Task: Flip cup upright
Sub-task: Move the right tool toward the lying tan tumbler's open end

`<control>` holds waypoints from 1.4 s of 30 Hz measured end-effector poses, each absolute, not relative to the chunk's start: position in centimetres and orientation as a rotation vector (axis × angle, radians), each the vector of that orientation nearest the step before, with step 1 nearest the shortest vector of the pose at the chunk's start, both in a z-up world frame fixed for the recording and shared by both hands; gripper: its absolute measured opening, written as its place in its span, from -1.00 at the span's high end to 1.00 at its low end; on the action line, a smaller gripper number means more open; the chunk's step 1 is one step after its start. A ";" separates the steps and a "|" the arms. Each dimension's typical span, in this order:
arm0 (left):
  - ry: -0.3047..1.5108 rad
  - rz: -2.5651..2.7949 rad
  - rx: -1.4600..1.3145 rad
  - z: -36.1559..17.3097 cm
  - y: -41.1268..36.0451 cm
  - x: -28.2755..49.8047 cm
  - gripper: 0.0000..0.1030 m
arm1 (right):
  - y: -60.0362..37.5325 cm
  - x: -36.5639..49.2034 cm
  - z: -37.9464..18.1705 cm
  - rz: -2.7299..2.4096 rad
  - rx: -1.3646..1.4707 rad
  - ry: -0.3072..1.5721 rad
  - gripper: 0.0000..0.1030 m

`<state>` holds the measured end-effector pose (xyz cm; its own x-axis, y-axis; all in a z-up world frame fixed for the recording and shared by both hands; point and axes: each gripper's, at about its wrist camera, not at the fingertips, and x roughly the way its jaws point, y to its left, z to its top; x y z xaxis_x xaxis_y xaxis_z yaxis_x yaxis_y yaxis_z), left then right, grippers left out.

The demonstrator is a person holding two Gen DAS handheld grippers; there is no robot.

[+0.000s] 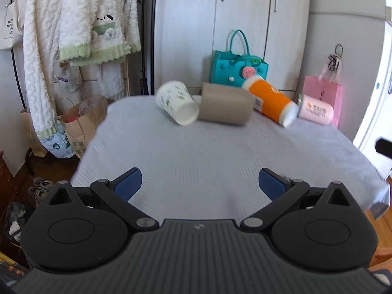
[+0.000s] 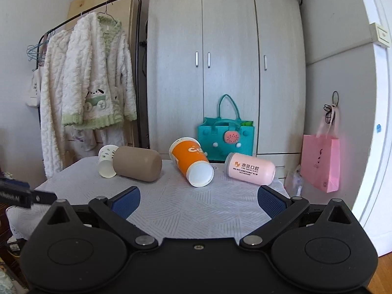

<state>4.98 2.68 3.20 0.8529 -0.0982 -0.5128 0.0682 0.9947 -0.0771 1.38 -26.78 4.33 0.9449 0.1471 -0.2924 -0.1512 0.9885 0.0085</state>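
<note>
My left fingers (image 1: 200,182) are spread wide with nothing between the blue pads, hovering over the near part of the bench (image 1: 208,161). My right fingers (image 2: 199,199) are spread just as wide and hold nothing, low over the near edge of the same bench (image 2: 196,210).

Four cups lie on their sides in a row along the far side of the bench, all well apart from my fingers. Far left is a white paper cup (image 2: 107,161) with small green prints, its base toward me; what the prints say is too small to read. Touching it on the right is a plain tan cup (image 2: 138,163). Next comes the orange cup (image 2: 191,163), white base toward me, with white letters that start "Co" before curving out of sight. Far right lies the pink cup (image 2: 251,168), its label showing an orange logo, Chinese characters and a small English line ending "DENTAL CLINIC".

Behind the cups stands a teal bag (image 2: 226,138) with a watermelon patch. A pink bag (image 2: 321,163) hangs to the right, its print too small to read.
</note>
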 end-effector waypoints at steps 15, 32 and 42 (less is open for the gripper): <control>0.471 -0.160 -0.074 9.5 4.6 12.7 -1.00 | -24.2 9.7 11.5 0.565 -0.074 0.394 -1.00; 0.597 -0.227 -0.368 2.9 6.2 20.1 -1.00 | -15.1 22.1 8.6 0.805 -0.611 0.587 -0.78; 0.664 -0.211 -0.436 1.2 6.7 22.1 -1.00 | -12.1 27.8 6.1 0.920 -0.849 0.610 -0.88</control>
